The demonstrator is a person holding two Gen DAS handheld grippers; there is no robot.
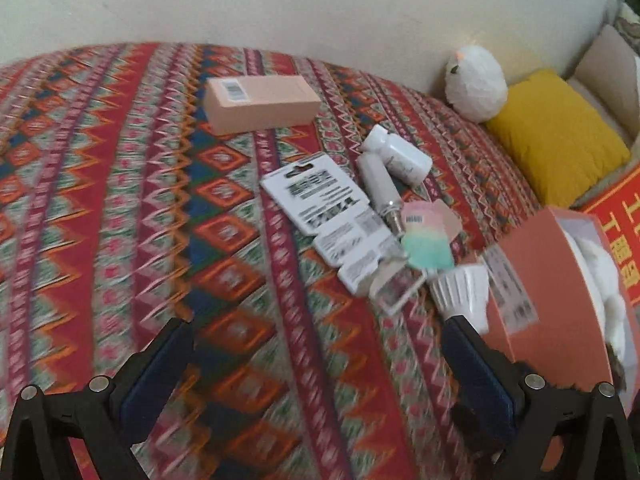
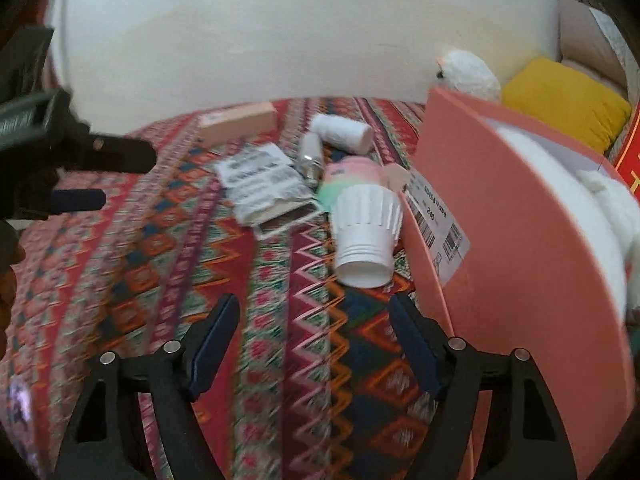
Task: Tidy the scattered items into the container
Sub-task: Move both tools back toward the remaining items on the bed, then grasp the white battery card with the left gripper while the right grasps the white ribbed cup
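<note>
Patterned red bedspread (image 1: 120,200) under both my grippers, left gripper (image 1: 320,344) and right gripper (image 2: 314,320) jaws wide open and empty, scattered items at 1 o'clock: white ribbed cap (image 2: 366,232), cards (image 1: 320,196), bottle (image 1: 400,156), just left of the pink container (image 2: 500,208).

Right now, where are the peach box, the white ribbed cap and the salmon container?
peach box (image 1: 262,103), left wrist view, top face.
white ribbed cap (image 2: 366,232), right wrist view, ribbed side.
salmon container (image 2: 500,216), right wrist view, outer wall.
</note>
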